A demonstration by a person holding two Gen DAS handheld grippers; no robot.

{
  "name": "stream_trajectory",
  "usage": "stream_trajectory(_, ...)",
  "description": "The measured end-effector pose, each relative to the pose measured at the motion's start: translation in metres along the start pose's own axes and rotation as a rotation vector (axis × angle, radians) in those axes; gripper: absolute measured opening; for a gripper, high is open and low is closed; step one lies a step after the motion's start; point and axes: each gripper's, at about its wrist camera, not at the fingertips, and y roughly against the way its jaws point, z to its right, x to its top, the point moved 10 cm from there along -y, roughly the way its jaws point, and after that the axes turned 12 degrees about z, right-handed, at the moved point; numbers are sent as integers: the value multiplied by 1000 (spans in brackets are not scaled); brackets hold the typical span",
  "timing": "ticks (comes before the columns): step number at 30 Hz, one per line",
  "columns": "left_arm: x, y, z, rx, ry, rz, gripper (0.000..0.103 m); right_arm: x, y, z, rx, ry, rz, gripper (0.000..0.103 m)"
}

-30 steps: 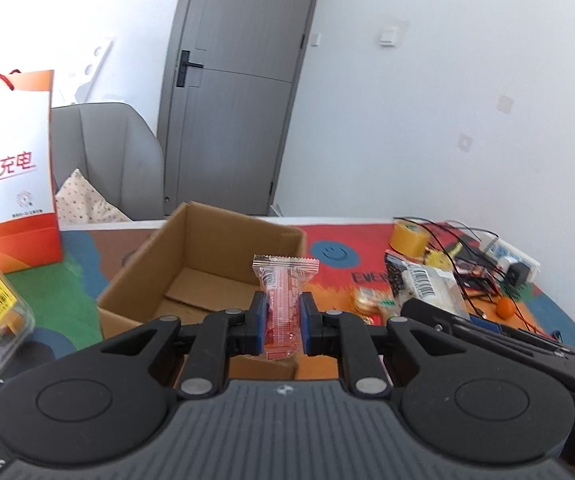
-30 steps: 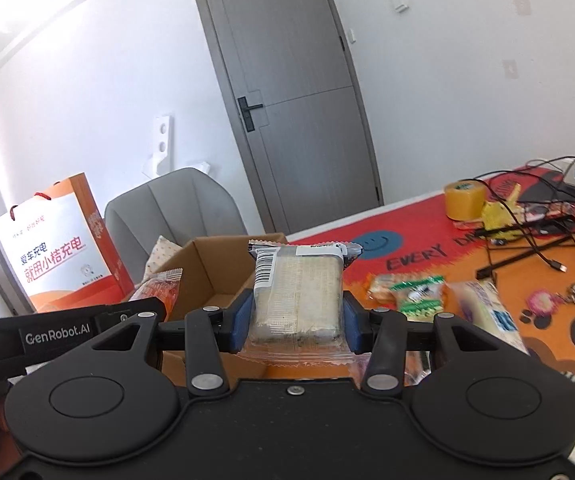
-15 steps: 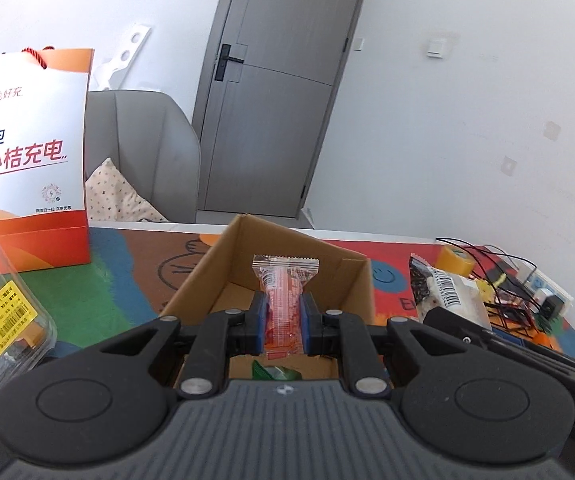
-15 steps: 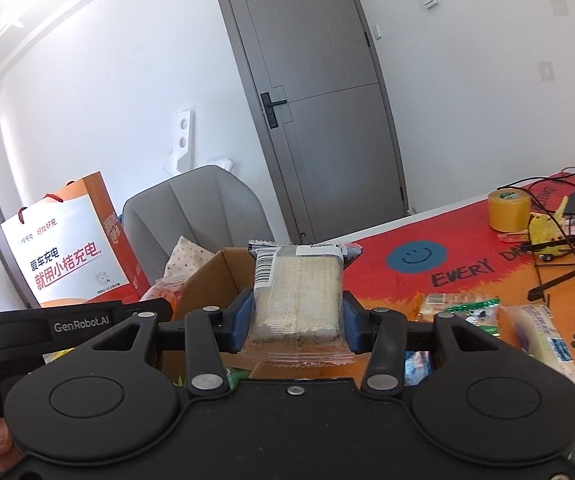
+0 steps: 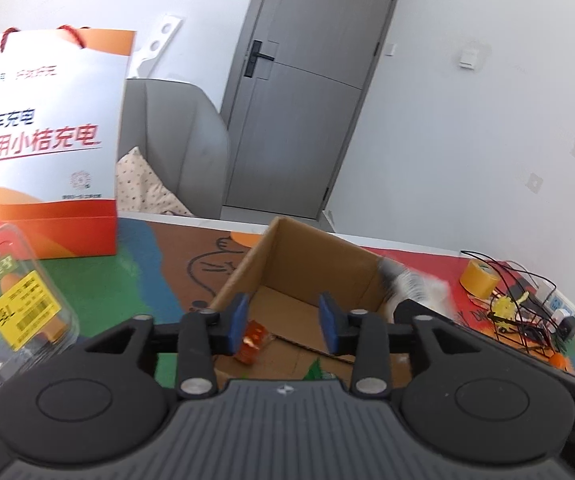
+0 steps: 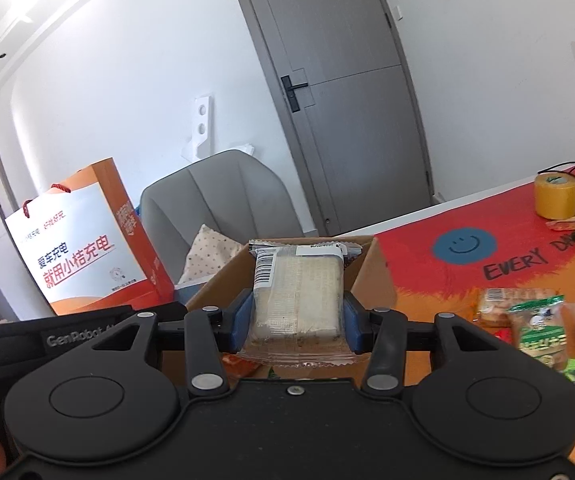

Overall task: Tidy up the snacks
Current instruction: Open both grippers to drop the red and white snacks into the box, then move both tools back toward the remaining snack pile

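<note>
A white and orange paper bag [image 5: 47,140] with red rope handles stands at the left of the frame on the counter [image 5: 159,256], which carries a multicoloured printed mat. Behind it sits a grey upholstered chair [image 5: 175,144] holding a dotted cushion [image 5: 139,188]. A grey door [image 5: 307,92] with a black handle fills the upper centre. A yellow tape roll [image 5: 478,278] and tangled black cables [image 5: 527,304] lie at the right.
</note>
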Motion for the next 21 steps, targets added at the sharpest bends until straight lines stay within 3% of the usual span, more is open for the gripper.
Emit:
stream_trajectory(5, 4, 5, -8, 18, 25, 23, 72, 1, 2, 1, -8, -1, 10, 60)
stream_trajectory(9, 2, 8, -8, 27, 24, 23, 82, 6, 14, 7, -35, -15, 31, 72)
stream_trajectory(11, 0, 9, -6, 27, 14, 21, 90, 8, 22, 12, -55, -19, 41, 84)
stream_trajectory(16, -8, 10, 0, 27, 0, -5, 95, 9, 33, 24, -89, -7, 38, 96)
stream_trajectory(21, -16, 14, 8, 23, -10, -23, 95, 4, 46, 38, -119, -19, 28, 99)
